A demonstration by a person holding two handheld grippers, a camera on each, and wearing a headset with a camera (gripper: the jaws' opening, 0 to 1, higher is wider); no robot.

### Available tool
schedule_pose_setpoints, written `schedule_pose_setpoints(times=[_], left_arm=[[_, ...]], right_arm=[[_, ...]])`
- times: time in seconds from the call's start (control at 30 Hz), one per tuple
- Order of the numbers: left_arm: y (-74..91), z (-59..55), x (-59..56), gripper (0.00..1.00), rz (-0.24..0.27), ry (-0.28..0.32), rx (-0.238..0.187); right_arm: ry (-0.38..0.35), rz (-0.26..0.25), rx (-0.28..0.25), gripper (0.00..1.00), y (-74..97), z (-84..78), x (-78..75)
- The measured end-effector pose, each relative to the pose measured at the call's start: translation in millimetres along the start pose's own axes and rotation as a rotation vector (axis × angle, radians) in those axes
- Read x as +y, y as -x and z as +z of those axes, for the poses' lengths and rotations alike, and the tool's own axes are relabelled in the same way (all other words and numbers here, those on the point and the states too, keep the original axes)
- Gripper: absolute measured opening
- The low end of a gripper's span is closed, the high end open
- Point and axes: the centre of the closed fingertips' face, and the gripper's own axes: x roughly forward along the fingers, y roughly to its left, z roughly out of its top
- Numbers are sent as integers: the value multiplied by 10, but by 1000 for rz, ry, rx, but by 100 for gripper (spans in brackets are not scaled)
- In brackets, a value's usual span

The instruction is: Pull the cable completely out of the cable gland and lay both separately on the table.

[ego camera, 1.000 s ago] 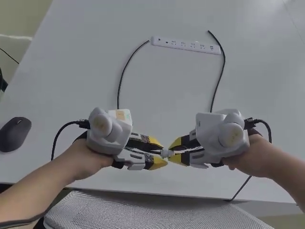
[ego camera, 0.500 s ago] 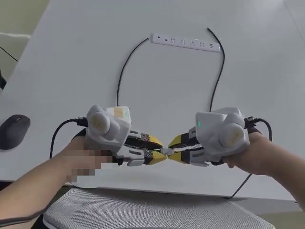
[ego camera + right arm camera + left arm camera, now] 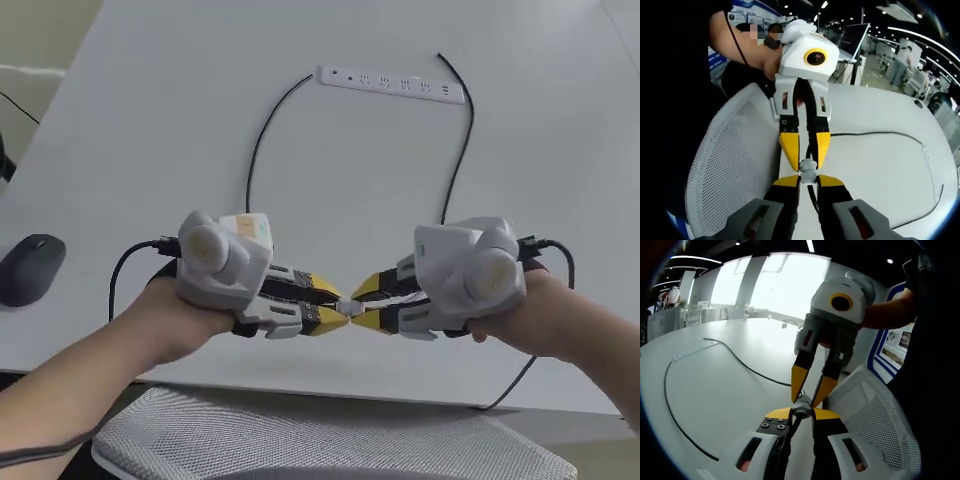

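Observation:
My two grippers meet tip to tip just above the white table's (image 3: pixel 350 190) front edge. The small pale cable gland (image 3: pixel 347 307) sits right where they meet. My left gripper (image 3: pixel 801 416) is shut on the gland (image 3: pixel 801 409), and a dark cable (image 3: pixel 790 434) runs back between its jaws. My right gripper (image 3: pixel 809 182) is shut on the cable (image 3: pixel 813 197) just behind the gland (image 3: pixel 807 169). In the head view the left gripper (image 3: pixel 335 312) comes in from the left and the right gripper (image 3: pixel 362 305) from the right.
A white power strip (image 3: pixel 392 86) lies at the far side of the table, with black cords (image 3: pixel 258 150) curving toward me. A dark mouse (image 3: pixel 30 268) rests at the left edge. A grey mesh chair (image 3: pixel 300 440) is below the front edge.
Both grippers stay tip to tip on the gland. The hands have levelled and risen slightly in the picture; the head camera has also shifted.

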Motion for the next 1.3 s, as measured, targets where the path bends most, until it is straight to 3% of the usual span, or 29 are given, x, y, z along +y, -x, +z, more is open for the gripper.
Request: schedule_pose_setpoints(times=[0.23, 0.3, 0.37, 0.43, 0.53, 0.6, 0.93, 1.17, 1.3], left_arm=[[40, 92, 2, 15, 5, -25, -13], [52, 131, -2, 15, 8, -43, -19], [56, 159, -11, 15, 7, -55, -20], [55, 182, -15, 15, 9, -72, -19], [56, 207, -12, 15, 17, -85, -18], [61, 233, -10, 15, 22, -90, -21], [67, 299, -40, 15, 37, -125, -12], [58, 283, -58, 15, 41, -136, 0], [55, 274, -74, 14, 36, -123, 2]], right_arm=[[-232, 70, -138, 13, 171, 76, -89], [-296, 128, -178, 14, 225, 103, -71], [-342, 144, -201, 13, 255, 94, -130], [-417, 208, -248, 15, 294, 155, -110], [-446, 244, -269, 13, 304, 159, -134], [-497, 296, -280, 13, 304, 182, -95], [-582, 410, -318, 9, 300, 229, -21], [-596, 430, -317, 9, 303, 224, 9], [-534, 421, -294, 8, 306, 229, 42]])
